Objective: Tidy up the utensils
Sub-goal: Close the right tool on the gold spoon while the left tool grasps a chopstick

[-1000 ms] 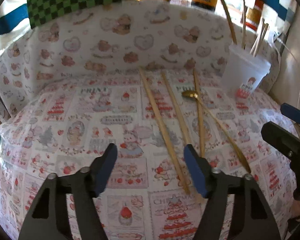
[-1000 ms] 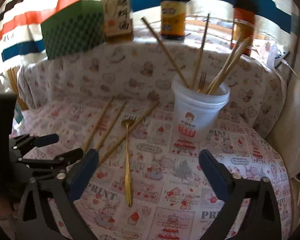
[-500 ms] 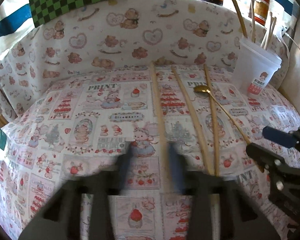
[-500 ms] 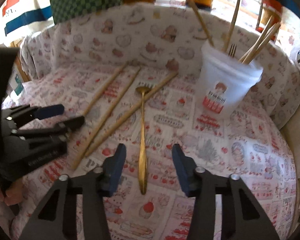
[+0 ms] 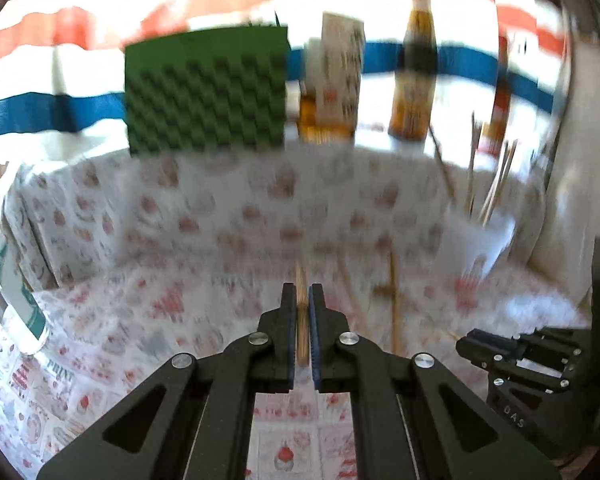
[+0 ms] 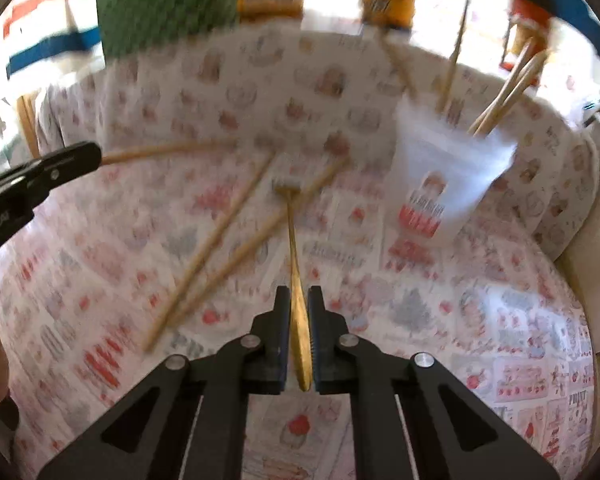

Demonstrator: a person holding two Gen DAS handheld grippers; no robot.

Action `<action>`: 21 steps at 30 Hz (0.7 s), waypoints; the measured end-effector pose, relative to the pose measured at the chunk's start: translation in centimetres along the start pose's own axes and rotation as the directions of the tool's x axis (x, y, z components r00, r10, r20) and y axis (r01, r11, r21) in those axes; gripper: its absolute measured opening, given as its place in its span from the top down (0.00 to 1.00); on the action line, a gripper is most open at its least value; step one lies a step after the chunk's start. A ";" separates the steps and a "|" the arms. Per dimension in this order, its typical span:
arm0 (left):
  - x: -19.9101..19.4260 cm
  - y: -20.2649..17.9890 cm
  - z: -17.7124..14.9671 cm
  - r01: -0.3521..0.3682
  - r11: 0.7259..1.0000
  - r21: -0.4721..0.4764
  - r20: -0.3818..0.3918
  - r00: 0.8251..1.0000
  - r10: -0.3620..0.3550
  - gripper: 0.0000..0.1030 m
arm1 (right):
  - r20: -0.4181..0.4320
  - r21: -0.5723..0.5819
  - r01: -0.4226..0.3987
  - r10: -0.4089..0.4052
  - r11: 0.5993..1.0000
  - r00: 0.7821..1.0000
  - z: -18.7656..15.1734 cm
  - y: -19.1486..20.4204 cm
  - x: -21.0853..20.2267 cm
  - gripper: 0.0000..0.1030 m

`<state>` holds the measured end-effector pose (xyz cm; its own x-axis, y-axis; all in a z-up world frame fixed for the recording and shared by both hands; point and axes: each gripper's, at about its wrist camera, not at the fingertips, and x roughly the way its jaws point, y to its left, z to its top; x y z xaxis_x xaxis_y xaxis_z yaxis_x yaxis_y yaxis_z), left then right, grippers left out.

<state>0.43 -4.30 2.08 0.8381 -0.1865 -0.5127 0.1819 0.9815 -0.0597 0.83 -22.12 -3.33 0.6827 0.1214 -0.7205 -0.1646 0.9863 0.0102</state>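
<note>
- The left gripper (image 5: pixel 302 298) has its fingers (image 5: pixel 288 320) squeezed tight on a wooden chopstick (image 5: pixel 301 312). The stick runs straight out between them, away from the camera.
- In the right wrist view that same chopstick (image 6: pixel 160 151) sticks out of the left gripper's tip (image 6: pixel 76 158) at the left edge and reaches over the counter (image 6: pixel 480 300).
- The right gripper (image 6: pixel 299 300) has its fingers (image 6: pixel 318 320) pressed on the handle of a gold spoon (image 6: pixel 296 276). The spoon's bowl end points away, toward the back of the counter.
- I cannot tell if the spoon's far end touches the cloth, because the picture is blurry.
- Two more chopsticks (image 6: pixel 220 236) lie on the counter to the left of the spoon. They slant and come close together near their low ends.
- A white cup (image 6: pixel 444 176) stands at the back right of the counter. It has a red and white picture on its side.
- Several chopsticks (image 6: pixel 508 92) stand up in the cup and lean out to different sides.
- The counter is covered with a white cloth full of little red and pink pictures.
- Behind the counter stand a green checkered box (image 5: pixel 206 92), a carton (image 5: pixel 338 76) and a brown bottle (image 5: pixel 416 76).
- A striped cloth in red, white and blue (image 5: pixel 40 108) hangs behind them.
- In the left wrist view the right gripper (image 5: pixel 516 354) shows low at the right edge, and a clear bottle with a green label (image 5: pixel 8 292) stands at the far left.
</note>
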 end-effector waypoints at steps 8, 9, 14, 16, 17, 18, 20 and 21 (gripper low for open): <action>-3.7 2.0 1.5 0.033 0.997 -0.074 0.168 0.986 -0.021 0.95 | 0.319 0.091 -0.036 0.005 0.995 0.948 1.0 -2.5 -7.3 0.99; -3.9 2.2 1.6 0.042 0.996 -0.082 0.176 0.984 -0.027 0.95 | 0.321 0.084 -0.042 0.013 0.996 0.947 1.2 -2.7 -7.5 0.99; -4.1 2.4 1.7 0.058 0.993 -0.098 0.181 0.983 -0.040 0.95 | 0.202 0.119 -0.098 0.073 0.988 0.977 1.9 -3.6 -5.7 0.92; -4.0 2.3 1.7 0.063 0.993 -0.097 0.183 0.982 -0.044 0.95 | 0.134 0.155 -0.135 0.115 0.979 0.984 1.8 -3.6 -3.9 0.77; -4.0 2.3 1.6 0.058 0.994 -0.097 0.184 0.982 -0.039 0.95 | 0.093 0.155 -0.142 0.128 0.978 0.987 1.8 -3.5 -3.0 0.73; -4.0 2.2 1.6 0.052 0.994 -0.097 0.185 0.982 -0.034 0.95 | 0.050 0.149 -0.131 0.125 0.980 0.991 1.8 -3.4 -2.2 0.73; -4.0 2.2 1.6 0.057 0.994 -0.097 0.186 0.982 -0.038 0.95 | -0.031 0.126 -0.078 0.083 0.989 0.996 1.2 -2.7 -0.9 0.73; -4.0 2.2 1.6 0.058 0.993 -0.099 0.186 0.982 -0.039 0.95 | -0.068 0.106 -0.061 0.068 0.993 0.995 1.1 -2.3 -0.3 0.75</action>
<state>-1.71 -1.43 5.33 0.9113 -0.2291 -0.3422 0.1781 0.9685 -0.1741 1.80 -24.34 -2.43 0.6201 0.1805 -0.7635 -0.1293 0.9834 0.1274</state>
